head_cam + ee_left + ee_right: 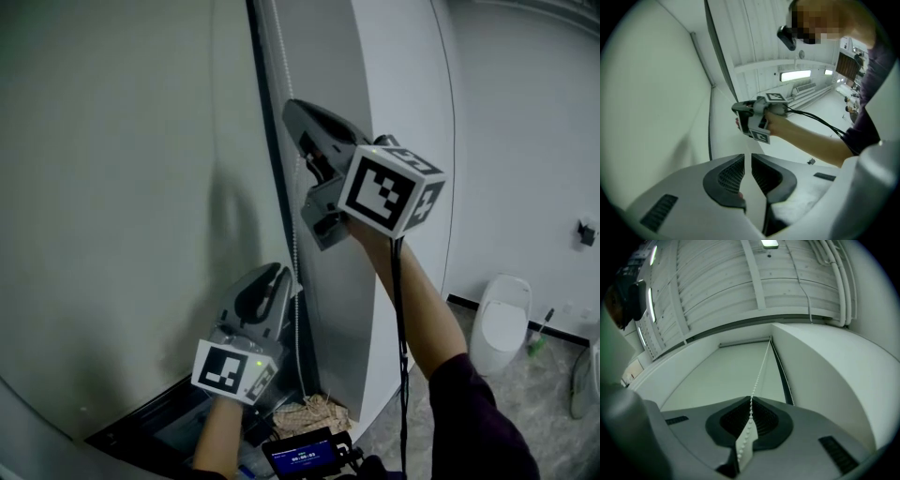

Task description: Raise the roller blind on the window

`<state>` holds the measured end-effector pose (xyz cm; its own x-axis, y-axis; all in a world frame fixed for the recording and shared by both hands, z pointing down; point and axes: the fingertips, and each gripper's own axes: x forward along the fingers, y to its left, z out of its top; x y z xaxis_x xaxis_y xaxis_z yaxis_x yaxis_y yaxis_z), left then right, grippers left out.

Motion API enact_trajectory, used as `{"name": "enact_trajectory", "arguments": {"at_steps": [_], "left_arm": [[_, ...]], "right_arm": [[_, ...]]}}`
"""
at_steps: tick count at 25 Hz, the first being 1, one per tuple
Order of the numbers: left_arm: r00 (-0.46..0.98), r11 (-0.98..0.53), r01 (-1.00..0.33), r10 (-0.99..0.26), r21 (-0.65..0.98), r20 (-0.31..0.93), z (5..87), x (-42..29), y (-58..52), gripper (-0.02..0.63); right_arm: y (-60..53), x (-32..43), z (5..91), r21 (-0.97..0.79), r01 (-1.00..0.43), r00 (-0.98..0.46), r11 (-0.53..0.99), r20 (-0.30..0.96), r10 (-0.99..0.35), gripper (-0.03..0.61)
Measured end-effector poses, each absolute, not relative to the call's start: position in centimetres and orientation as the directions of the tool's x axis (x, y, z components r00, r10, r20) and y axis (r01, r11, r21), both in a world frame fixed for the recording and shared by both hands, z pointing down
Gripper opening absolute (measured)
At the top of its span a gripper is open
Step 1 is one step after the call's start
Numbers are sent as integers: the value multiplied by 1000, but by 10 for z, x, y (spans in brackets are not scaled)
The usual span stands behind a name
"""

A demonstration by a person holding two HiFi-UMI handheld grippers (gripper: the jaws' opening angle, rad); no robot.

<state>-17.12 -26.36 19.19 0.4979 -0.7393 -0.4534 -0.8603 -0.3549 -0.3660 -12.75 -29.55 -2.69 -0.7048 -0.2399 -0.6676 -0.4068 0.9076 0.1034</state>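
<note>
Head view has the roller blind (pixel 112 206) filling the left of the scene. Its pale cloth hangs flat over the window, down to a dark strip near the sill at the near left. From that, hardly any of the raising looks done; nearly the whole drop is left to wind up.

Your left gripper (pixel 748 164) sits low, just beside the dark window frame (pixel 272 187). Its fingers are parted by a narrow slit, and the left gripper view shows no beads in that slit, so it seems to hold nothing.

The bead chain (pixel 759 371) runs straight up along the blind's right edge to the top corner.

Your right gripper (pixel 750 408) is higher up on that chain. Its fingers are closed on it, with the beads passing between the pads.

By my reading, you are mid-reach in a hand-over-hand pull: the right gripper has the chain, and the left gripper needs a fresh hold.
</note>
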Motion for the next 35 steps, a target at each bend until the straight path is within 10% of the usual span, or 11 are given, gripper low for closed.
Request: {"name": "enact_trajectory", "arguments": {"at_steps": [35], "left_arm": [[616, -520, -787, -692, -332, -377, 14, -87, -327, 106]], "right_arm": [[-302, -95, 198, 371, -656, -748, 657, -436, -501, 17]]}}
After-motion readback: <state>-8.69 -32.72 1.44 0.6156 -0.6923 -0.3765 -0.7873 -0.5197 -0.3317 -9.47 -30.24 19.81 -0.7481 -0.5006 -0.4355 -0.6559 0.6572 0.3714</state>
